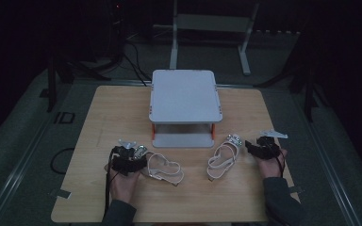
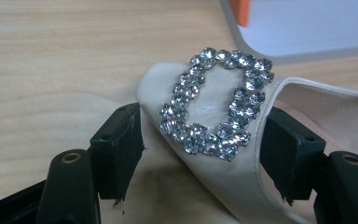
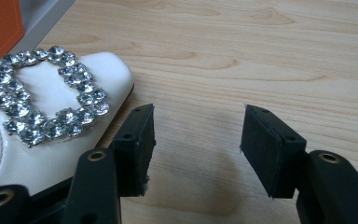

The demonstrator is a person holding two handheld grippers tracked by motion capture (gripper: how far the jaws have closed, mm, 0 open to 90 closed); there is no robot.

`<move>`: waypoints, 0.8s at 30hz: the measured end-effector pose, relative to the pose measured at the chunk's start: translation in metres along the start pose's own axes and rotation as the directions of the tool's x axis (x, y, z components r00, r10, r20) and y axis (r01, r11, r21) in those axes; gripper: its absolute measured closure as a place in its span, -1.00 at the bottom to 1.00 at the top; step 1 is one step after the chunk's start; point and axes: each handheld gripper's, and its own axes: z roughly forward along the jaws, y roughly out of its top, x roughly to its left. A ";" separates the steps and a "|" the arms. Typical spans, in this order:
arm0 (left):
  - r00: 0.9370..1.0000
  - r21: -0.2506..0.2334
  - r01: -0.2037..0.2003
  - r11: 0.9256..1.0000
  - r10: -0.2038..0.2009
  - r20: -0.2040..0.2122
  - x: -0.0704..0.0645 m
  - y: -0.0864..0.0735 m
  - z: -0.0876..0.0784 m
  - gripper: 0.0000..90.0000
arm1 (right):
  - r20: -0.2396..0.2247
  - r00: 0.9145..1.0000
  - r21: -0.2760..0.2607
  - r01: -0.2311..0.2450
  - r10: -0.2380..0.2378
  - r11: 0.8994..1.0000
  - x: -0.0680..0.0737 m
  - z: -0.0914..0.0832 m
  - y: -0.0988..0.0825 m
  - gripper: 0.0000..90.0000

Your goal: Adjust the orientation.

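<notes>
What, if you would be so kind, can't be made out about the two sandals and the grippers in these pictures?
- Left sandal, left gripper view: heel and sole cut off by the frame; whether the left hand-held gripper actually pinches its toe strap is unclear.
- Right sandal, right gripper view: cut off at the left edge.
- High view: dim; both buckles too small.

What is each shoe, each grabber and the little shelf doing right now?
Left shoe: toe between the left gripper's jaws.
Left gripper: around the toe; contact unclear.
Right shoe: flat on the table, ungripped.
Right gripper: open, beside that shoe.
Shelf: upright, top bare.
</notes>
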 end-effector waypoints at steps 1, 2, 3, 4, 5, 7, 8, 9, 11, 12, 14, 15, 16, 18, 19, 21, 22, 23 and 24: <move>1.000 0.002 0.014 1.000 -0.014 0.016 0.003 0.001 0.002 -0.24 | -0.001 1.000 0.002 0.001 -0.001 1.000 0.000 0.000 0.000 -0.02; 0.999 0.001 0.031 1.000 -0.031 0.027 0.007 0.003 0.003 -0.19 | -0.003 1.000 0.004 0.001 -0.001 1.000 0.000 0.000 0.000 -0.02; 0.998 -0.003 0.044 0.999 -0.044 0.034 0.010 0.004 0.004 -0.14 | -0.003 1.000 0.007 0.000 0.000 1.000 0.000 0.001 -0.001 -0.02; 0.998 0.000 0.051 0.999 -0.051 0.033 0.014 0.006 0.005 -0.10 | -0.002 1.000 0.007 0.000 0.000 1.000 0.000 0.001 -0.001 -0.02; 0.997 0.000 0.064 0.998 -0.064 0.033 0.018 0.008 0.007 -0.09 | -0.003 1.000 0.007 -0.001 0.001 1.000 0.000 0.001 -0.001 -0.02; 0.996 0.005 0.076 0.997 -0.076 0.040 0.025 0.014 0.010 -0.05 | -0.002 1.000 0.008 -0.003 0.003 1.000 -0.001 0.001 -0.001 -0.02; 0.995 0.005 0.083 0.997 -0.083 0.046 0.029 0.017 0.013 -0.05 | -0.003 1.000 0.008 -0.003 0.003 1.000 -0.001 0.001 -0.001 -0.02; 0.994 0.010 0.089 0.996 -0.089 0.060 0.033 0.020 0.015 -0.05 | -0.004 1.000 0.009 -0.002 0.002 1.000 -0.001 0.001 -0.001 -0.02; 0.991 0.009 0.119 0.993 -0.119 0.062 0.040 0.025 0.020 -0.04 | -0.008 1.000 0.019 0.003 -0.003 1.000 -0.001 0.003 -0.002 -0.02; 0.989 0.012 0.128 0.992 -0.128 0.070 0.044 0.028 0.022 -0.03 | -0.008 1.000 0.022 0.005 -0.005 1.000 0.000 0.003 -0.002 -0.02; 0.990 0.019 0.125 0.992 -0.126 0.064 0.050 0.036 0.027 0.00 | -0.009 1.000 0.026 0.011 -0.010 1.000 0.001 0.004 -0.002 -0.02; 0.991 0.020 0.119 0.993 -0.120 0.057 0.052 0.040 0.029 0.02 | -0.009 1.000 0.026 0.011 -0.011 1.000 0.001 0.004 -0.002 -0.02; 0.992 0.028 0.111 0.993 -0.112 0.055 0.054 0.045 0.032 0.03 | -0.009 1.000 0.026 0.011 -0.011 1.000 0.001 0.004 -0.002 -0.02; 0.994 0.047 0.092 0.995 -0.094 0.053 0.058 0.056 0.037 0.07 | -0.008 1.000 0.025 0.009 -0.009 1.000 0.001 0.004 -0.002 -0.02; 0.995 0.054 0.075 0.996 -0.078 0.055 0.059 0.061 0.040 0.08 | -0.008 1.000 0.026 0.009 -0.009 1.000 0.000 0.004 -0.002 -0.02; 0.992 0.063 0.069 0.996 -0.075 0.097 0.064 0.069 0.047 0.11 | -0.008 1.000 0.028 0.010 -0.010 1.000 0.000 0.004 -0.002 -0.03; 0.990 0.068 0.067 0.995 -0.075 0.116 0.067 0.072 0.050 0.11 | -0.008 1.000 0.029 0.011 -0.011 1.000 0.000 0.005 -0.002 -0.03; 0.990 0.074 0.056 0.996 -0.065 0.127 0.068 0.075 0.053 0.11 | -0.008 1.000 0.030 0.011 -0.010 0.999 0.001 0.005 -0.002 -0.03; 0.990 0.081 0.036 0.996 -0.046 0.130 0.069 0.078 0.054 0.11 | -0.009 1.000 0.030 0.011 -0.011 0.999 0.001 0.005 -0.002 -0.03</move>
